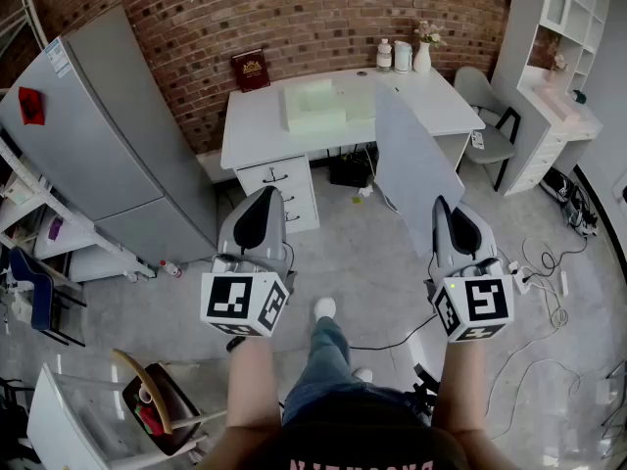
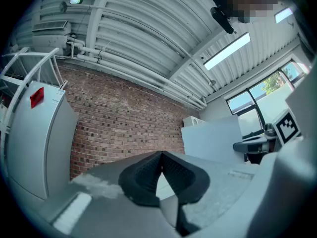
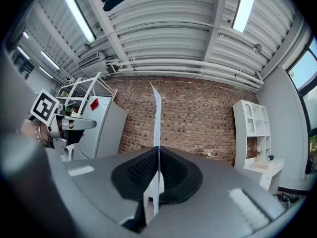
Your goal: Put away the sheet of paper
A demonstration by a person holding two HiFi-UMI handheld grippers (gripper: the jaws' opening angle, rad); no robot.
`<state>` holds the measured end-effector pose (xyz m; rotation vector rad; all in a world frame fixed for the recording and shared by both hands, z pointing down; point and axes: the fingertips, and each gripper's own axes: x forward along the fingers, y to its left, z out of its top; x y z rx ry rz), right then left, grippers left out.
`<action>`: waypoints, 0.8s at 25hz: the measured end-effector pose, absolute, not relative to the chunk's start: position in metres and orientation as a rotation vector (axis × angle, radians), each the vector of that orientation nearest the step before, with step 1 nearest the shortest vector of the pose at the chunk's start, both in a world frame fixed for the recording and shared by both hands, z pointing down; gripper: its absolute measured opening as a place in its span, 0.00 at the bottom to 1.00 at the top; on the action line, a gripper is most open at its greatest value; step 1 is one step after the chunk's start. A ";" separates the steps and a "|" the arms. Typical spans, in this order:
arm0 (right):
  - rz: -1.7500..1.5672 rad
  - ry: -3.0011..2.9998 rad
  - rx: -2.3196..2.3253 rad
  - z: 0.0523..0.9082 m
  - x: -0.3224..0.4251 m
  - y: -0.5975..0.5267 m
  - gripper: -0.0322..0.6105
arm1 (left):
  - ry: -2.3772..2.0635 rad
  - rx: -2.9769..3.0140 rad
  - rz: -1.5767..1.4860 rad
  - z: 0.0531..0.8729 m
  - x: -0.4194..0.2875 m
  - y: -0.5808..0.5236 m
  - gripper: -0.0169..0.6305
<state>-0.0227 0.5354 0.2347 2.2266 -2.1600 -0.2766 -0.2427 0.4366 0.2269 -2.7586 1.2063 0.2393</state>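
Two grippers are held up in front of the white desk (image 1: 260, 125). The right gripper (image 1: 441, 204) has its jaws squeezed tight on the bottom edge of the sheet of paper (image 1: 411, 164). The paper stands up on its edge, in front of the desk's right side. The left gripper (image 1: 263, 194) has its jaws pressed together with nothing in them

Head view looks down; 2 gripper views share the brick wall (image 2: 124, 118).
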 end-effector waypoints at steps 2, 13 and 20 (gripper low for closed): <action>-0.274 -2.160 2.236 0.237 -0.020 0.527 0.05 | 1.173 -2.757 0.237 0.228 -0.238 0.429 0.01; -0.229 -2.145 2.268 0.244 0.014 0.440 0.05 | 1.123 -2.700 0.038 0.242 -0.195 0.335 0.01; -0.211 -2.146 2.241 0.246 0.038 0.341 0.05 | 1.102 -2.753 0.032 0.243 -0.169 0.238 0.01</action>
